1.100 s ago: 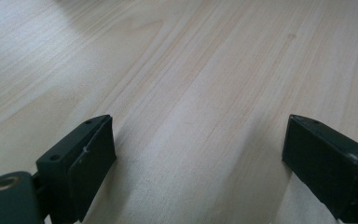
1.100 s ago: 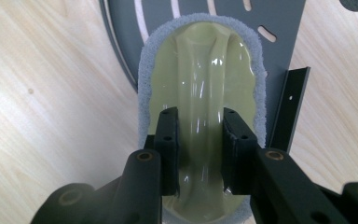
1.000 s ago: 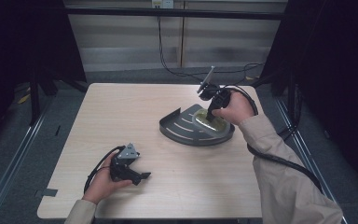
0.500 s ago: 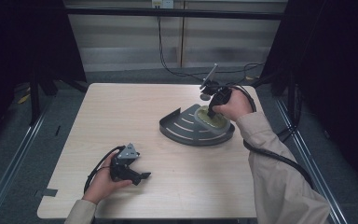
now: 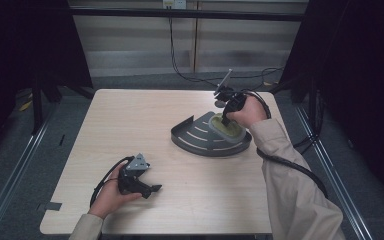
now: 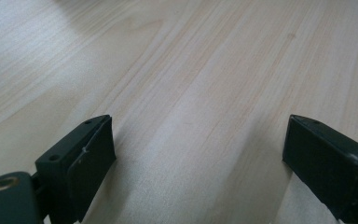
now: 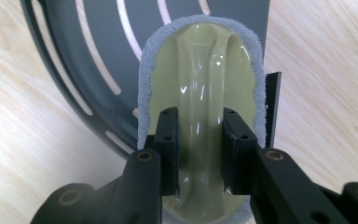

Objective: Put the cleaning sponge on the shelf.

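The right gripper (image 7: pixel 199 154) has its jaws clenched on the raised handle of an olive-green scrubber (image 7: pixel 200 79) with a grey pad round its rim. The scrubber lies on a dark grey, slotted, fan-shaped rack (image 5: pixel 200 140), which sits on the wooden table (image 5: pixel 145 115) toward its far right corner, near the right edge. The left gripper (image 6: pixel 198 154) rests near the front left corner of the table, jaws released and wide apart with nothing but bare wood between them, well apart from the rack.
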The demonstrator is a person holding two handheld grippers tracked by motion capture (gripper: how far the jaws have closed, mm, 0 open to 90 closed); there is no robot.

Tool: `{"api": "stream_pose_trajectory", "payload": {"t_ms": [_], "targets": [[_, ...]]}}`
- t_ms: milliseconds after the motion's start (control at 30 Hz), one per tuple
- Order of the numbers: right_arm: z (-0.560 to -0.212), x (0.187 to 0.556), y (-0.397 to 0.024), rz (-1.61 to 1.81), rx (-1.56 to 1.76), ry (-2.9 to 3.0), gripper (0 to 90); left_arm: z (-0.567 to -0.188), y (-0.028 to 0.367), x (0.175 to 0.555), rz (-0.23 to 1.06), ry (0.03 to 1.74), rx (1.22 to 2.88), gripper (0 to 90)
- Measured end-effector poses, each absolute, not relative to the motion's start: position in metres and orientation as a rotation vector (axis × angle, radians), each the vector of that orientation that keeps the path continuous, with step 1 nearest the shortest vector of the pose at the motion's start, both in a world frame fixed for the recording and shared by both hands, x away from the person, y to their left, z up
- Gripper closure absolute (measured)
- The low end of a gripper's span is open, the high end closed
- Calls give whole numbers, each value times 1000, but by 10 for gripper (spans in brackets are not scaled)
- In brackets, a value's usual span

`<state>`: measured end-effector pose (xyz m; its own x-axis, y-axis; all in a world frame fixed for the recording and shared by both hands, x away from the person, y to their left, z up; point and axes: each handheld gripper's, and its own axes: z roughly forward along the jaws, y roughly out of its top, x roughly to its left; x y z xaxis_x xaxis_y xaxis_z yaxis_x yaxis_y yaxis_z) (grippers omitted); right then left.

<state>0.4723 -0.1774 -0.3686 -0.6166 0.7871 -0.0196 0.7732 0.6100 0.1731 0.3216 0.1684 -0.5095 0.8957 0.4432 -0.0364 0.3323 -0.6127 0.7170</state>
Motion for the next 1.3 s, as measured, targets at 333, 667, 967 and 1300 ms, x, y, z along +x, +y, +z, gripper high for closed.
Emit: {"api": "stream_pose_trajectory", "payload": {"t_ms": [333,667,967,1300], "targets": [[-376,477,-179,232,1331,2736,711,-510,168,322,184,551,2281,85],[-387,479,-181,228,1352,2739,710,-510,168,321,186,553,2283,85],[-400,480,-185,239,1361,2748,710,-510,168,321,186,553,2283,84],[-405,482,-189,252,1376,2733,710,-510,168,321,187,553,2283,84]]}}
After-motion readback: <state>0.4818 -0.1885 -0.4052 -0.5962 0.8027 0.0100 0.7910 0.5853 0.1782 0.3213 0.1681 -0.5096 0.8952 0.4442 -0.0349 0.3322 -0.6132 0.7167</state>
